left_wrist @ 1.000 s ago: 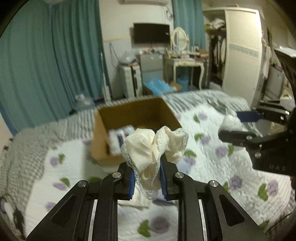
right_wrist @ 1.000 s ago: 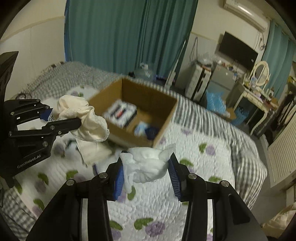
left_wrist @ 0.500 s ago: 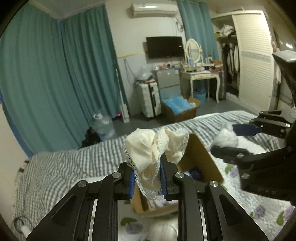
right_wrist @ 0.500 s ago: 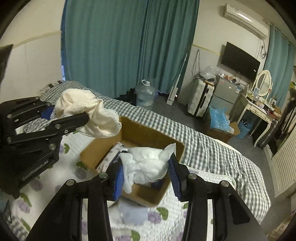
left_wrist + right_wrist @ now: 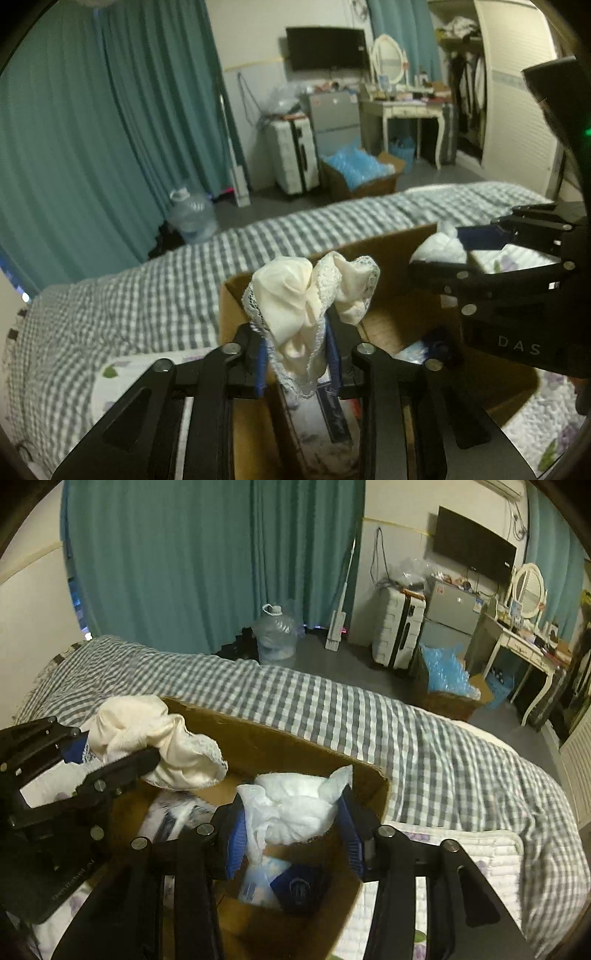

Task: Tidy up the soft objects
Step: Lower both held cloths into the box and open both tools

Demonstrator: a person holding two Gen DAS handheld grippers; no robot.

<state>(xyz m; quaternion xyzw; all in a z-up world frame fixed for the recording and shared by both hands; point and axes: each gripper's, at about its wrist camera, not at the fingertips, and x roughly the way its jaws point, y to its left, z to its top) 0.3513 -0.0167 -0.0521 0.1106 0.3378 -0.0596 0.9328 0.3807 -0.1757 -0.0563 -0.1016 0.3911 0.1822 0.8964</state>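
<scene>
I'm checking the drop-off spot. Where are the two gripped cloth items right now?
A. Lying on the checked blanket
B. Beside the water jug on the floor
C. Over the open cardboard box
C: the cream lace cloth and white cloth hang over the cardboard box.

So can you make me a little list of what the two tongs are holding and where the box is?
left tongs: jaws just been opening, cream lacy cloth still between them
right tongs: jaws just been opening a little, white fluffy cloth still between them
cardboard box: open, on the bed, right under both tongs
inside box: a few packets, too dark to name
bed: grey checked blanket
</scene>
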